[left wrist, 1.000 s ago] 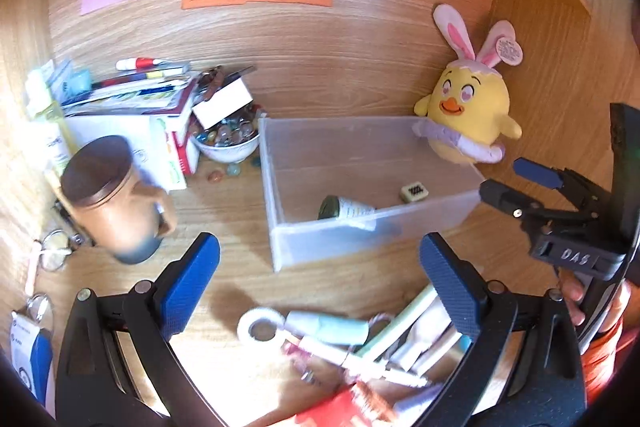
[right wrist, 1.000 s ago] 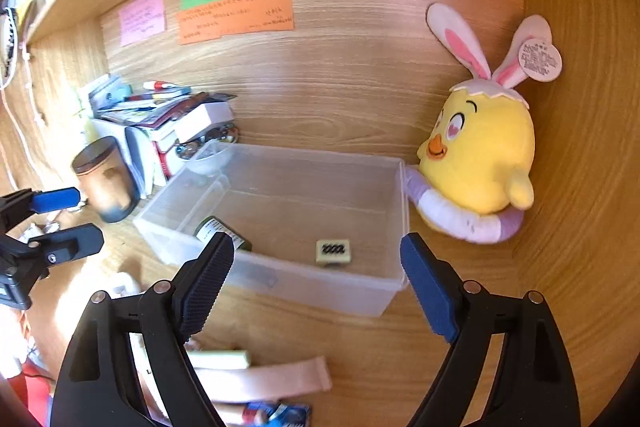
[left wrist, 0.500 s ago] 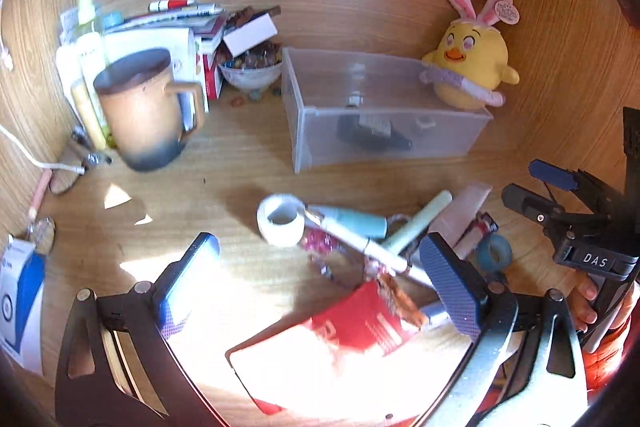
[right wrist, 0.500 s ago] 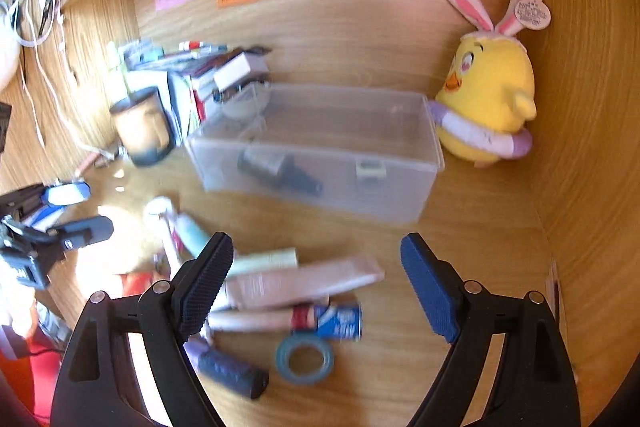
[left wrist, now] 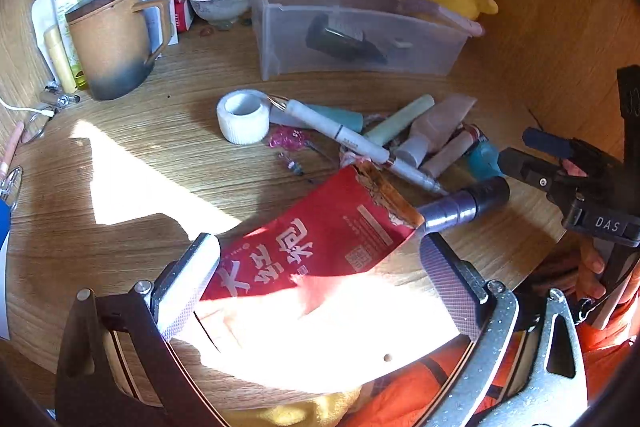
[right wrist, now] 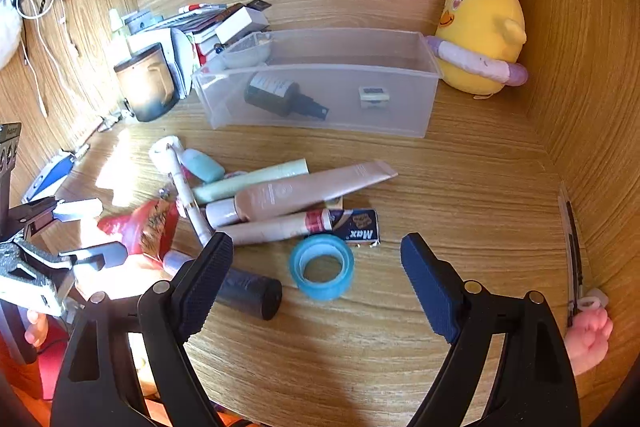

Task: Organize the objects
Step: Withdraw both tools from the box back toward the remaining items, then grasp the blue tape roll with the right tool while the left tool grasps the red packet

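Toward the desk's back edge, the clear plastic bin holds a dark spray bottle lying on its side and a small white eraser. The left gripper is spread above the red snack packet. The right gripper is spread over the blue tape roll, near the desk's front edge.

Left tool: black frame, silver screws, blue knurled pads. Right tool: same build, "DAS" marking. Orange sleeves.
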Demonstrator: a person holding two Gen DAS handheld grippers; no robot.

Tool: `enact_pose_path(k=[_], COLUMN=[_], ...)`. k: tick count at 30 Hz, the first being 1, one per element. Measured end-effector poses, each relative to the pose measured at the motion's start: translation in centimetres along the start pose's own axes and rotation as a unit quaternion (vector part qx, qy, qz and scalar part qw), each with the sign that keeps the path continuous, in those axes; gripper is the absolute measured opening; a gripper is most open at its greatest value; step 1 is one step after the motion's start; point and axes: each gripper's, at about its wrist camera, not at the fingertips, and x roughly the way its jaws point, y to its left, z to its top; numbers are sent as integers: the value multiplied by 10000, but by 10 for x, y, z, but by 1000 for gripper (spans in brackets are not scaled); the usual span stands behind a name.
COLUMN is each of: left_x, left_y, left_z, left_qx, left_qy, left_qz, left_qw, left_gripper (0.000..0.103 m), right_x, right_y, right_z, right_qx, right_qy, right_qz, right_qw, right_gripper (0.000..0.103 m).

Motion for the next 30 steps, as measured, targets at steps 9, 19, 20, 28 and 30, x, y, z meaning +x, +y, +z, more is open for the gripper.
enact_pose_path(k=[9, 19, 20, 28, 30], left_x=[20, 35, 33, 19, 17], left_y=[-14, -14, -14, -11, -9], left_z=[8, 17, 17, 10, 10], left_qx=[508, 427, 414, 397, 359], left_qy=[112, 123, 81, -202, -237], left_qz=[145, 63, 87, 267, 310], left_qw=[9985, 9990, 9991, 9987, 9986], left_gripper=[102, 102, 101, 76, 71], right_x=[7, 9, 10, 14, 16], right_y=[-11, -35, -37, -31, -26], right_z=[-10, -13, -12, -8, -7], right_qx=[171, 565, 597, 441, 348], right_qy=[197, 295, 297, 272, 278], right_qz=[-96, -92, -82, 78, 41], right_qw=[9996, 9979, 9977, 9986, 9990], right_gripper=[84, 84, 84, 82, 79])
